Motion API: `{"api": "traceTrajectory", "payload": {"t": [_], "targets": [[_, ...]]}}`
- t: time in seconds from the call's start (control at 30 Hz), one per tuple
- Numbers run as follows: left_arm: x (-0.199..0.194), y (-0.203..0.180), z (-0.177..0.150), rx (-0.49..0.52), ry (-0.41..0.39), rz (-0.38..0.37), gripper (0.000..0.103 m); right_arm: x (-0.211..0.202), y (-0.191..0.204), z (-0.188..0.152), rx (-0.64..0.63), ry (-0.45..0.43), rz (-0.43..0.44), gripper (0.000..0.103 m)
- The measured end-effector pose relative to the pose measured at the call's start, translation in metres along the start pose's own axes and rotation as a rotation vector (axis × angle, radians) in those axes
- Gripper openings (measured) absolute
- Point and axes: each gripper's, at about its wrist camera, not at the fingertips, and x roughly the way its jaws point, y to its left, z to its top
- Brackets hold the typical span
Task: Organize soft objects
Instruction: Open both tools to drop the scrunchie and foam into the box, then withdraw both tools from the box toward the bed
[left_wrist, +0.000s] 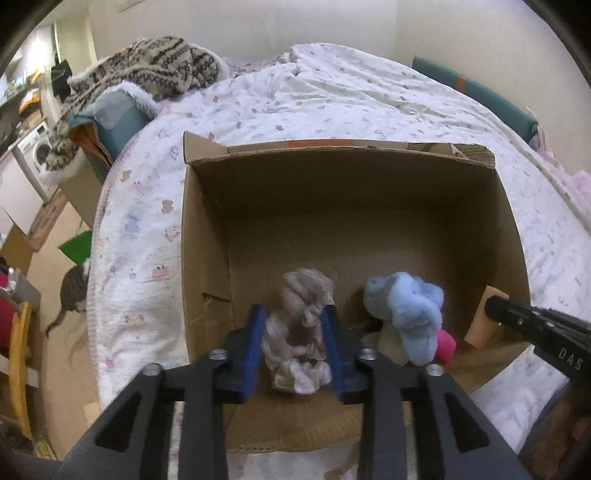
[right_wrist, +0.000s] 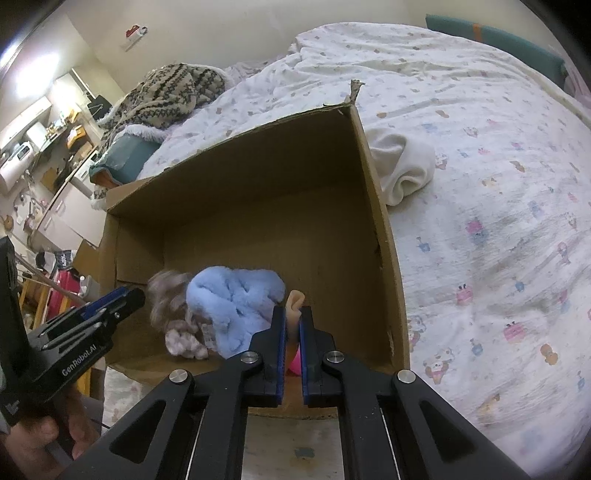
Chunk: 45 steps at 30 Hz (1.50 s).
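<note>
An open cardboard box (left_wrist: 343, 192) stands on the bed. Inside, low over the floor near the front wall, my left gripper (left_wrist: 294, 310) has its blue pads apart with a grey-beige fluffy cloth (left_wrist: 303, 295) loose between them. A light blue fluffy piece (left_wrist: 406, 314) lies just to its right, also seen in the right wrist view (right_wrist: 232, 306). My right gripper (right_wrist: 293, 310) is shut on a thin peach-coloured soft piece (right_wrist: 295, 302) by the box's right wall (right_wrist: 373, 206). Something pink (right_wrist: 295, 363) shows below its fingers.
A white rolled cloth (right_wrist: 402, 166) lies on the printed quilt (right_wrist: 480, 240) just outside the box's right wall. A patterned knit blanket (left_wrist: 155, 70) and a teal cushion (left_wrist: 118, 122) sit at the bed's far left. A cat (left_wrist: 74, 291) is on the floor left.
</note>
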Motion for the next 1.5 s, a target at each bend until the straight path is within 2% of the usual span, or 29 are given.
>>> {"api": "traceTrajectory", "payload": {"t": [0.03, 0.1, 0.17, 0.23, 0.27, 0.3, 0.33, 0.37, 0.4, 0.63, 0.8, 1.07, 1.17, 1.33, 1.5], "targets": [[-0.002, -0.001, 0.0, 0.007, -0.009, 0.01, 0.041, 0.0, 0.0, 0.0, 0.0, 0.0, 0.004, 0.007], [-0.007, 0.0, 0.0, 0.012, -0.031, 0.027, 0.058, 0.0, 0.001, 0.0, -0.006, -0.001, 0.004, 0.008], [-0.009, 0.002, 0.0, 0.0, -0.039, 0.02, 0.062, -0.001, 0.003, 0.0, -0.013, -0.003, 0.009, 0.009], [-0.01, 0.004, 0.001, -0.011, -0.037, 0.019, 0.062, -0.002, 0.005, 0.0, -0.018, -0.007, 0.01, 0.017], [-0.011, 0.006, 0.001, -0.018, -0.036, 0.019, 0.062, -0.003, 0.006, 0.0, -0.019, -0.011, 0.009, 0.028], [-0.011, 0.007, 0.001, -0.026, -0.036, 0.022, 0.063, -0.004, 0.006, 0.0, -0.023, -0.021, 0.008, 0.044], [-0.012, 0.008, 0.001, -0.032, -0.037, 0.02, 0.063, -0.006, 0.007, 0.0, -0.027, -0.036, 0.004, 0.07], [-0.013, 0.009, 0.001, -0.04, -0.04, 0.013, 0.063, -0.009, 0.008, 0.0, -0.031, -0.054, -0.002, 0.078], [-0.014, 0.011, 0.002, -0.051, -0.044, 0.012, 0.063, -0.013, 0.009, 0.001, -0.043, -0.076, -0.007, 0.081], [-0.022, 0.019, 0.0, -0.085, -0.047, 0.031, 0.063, -0.021, 0.007, 0.004, -0.036, -0.095, -0.009, 0.081], [-0.035, 0.022, -0.003, -0.1, -0.061, 0.005, 0.063, -0.03, 0.006, 0.0, -0.021, -0.096, -0.014, 0.081], [-0.045, 0.028, -0.027, -0.152, -0.008, -0.004, 0.066, -0.051, 0.01, -0.012, -0.033, -0.129, -0.013, 0.081], [-0.051, 0.025, -0.037, -0.151, 0.0, -0.016, 0.066, -0.051, 0.008, -0.02, -0.002, -0.104, 0.008, 0.081], [-0.047, 0.019, -0.061, -0.144, 0.092, -0.029, 0.067, -0.052, 0.011, -0.034, 0.015, -0.074, -0.001, 0.081], [-0.028, 0.003, -0.096, -0.127, 0.264, -0.099, 0.067, -0.052, 0.008, -0.045, 0.059, -0.05, 0.009, 0.081]]}}
